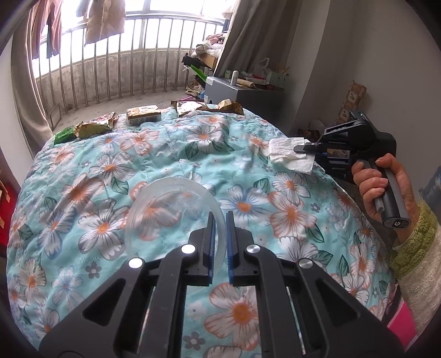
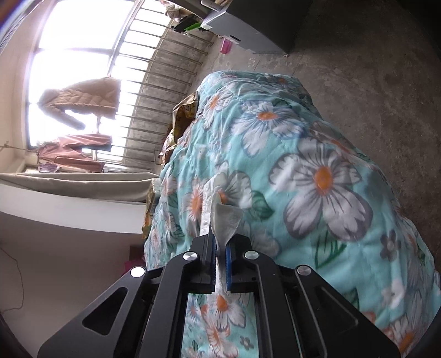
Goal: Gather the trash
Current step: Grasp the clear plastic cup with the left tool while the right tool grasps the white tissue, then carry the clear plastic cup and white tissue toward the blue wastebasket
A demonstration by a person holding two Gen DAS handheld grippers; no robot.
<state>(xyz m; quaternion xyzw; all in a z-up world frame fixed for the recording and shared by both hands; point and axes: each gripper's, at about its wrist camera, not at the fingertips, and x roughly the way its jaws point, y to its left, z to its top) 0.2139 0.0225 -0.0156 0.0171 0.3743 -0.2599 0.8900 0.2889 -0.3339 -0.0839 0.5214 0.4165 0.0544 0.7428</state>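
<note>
A lived-in home bedroom: floral quilt [image 1: 115, 176] spread under the claws, barred balcony railing [image 1: 110, 55] beyond it with laundry [image 1: 102, 24] hung to dry, curtains [image 1: 248, 35] drawn aside, cluttered grey cabinet [image 1: 237, 93] far right, bare concrete floor [image 2: 372, 68].

Clear glossy plastic lid [image 1: 176, 209], crumpled paper tissue [image 1: 289, 154], soft cloth quilt [image 1: 110, 170]

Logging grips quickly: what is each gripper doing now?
Left gripper: shut on the clear plastic lid.
Right gripper: shut on the white tissue.
</note>
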